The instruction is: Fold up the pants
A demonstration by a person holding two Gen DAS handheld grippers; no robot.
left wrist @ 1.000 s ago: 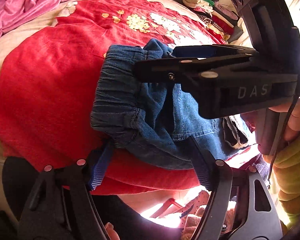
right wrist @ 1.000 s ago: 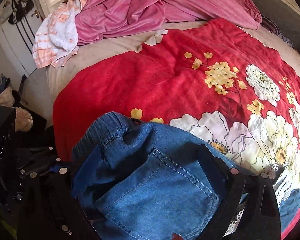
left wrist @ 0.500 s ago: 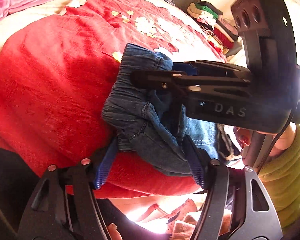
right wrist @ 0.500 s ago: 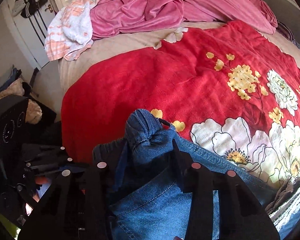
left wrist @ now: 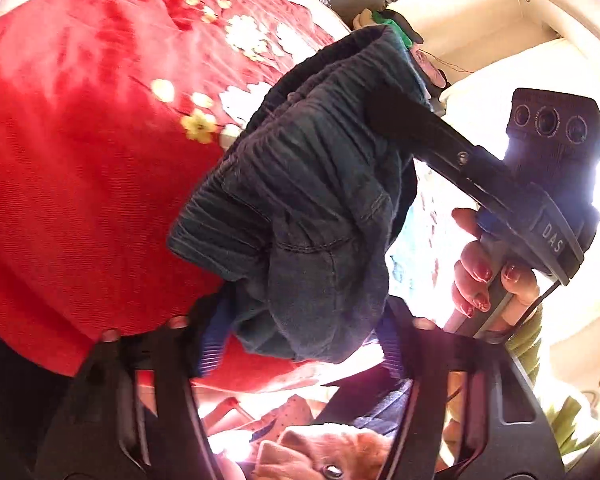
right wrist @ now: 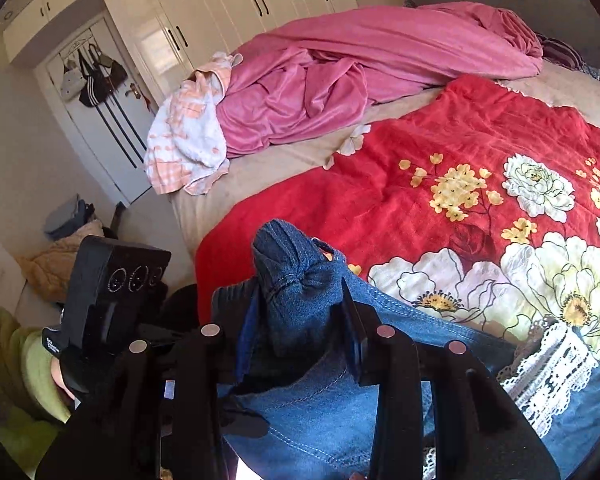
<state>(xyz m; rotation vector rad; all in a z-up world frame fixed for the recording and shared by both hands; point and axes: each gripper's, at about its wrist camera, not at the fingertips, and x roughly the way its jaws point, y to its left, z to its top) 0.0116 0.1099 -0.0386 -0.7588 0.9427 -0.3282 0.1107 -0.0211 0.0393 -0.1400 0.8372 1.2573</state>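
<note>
Jeans (left wrist: 308,216) lifted higher, both claws clamped

Blue denim pants (right wrist: 300,300), bunched at the gathered waistband, above red floral bedspread (right wrist: 420,208).

The only lettering that reads clearly is "DAS", in pale capitals on the black body of the right gripper (left wrist: 396,108), on the housing behind its fingers and just below its camera block (left wrist: 554,128), as the left wrist view shows it. In the right wrist view a small white print sits on the lower edge of the left gripper's body (right wrist: 100,312), under its three-lens camera block; it is too small to read.
</note>
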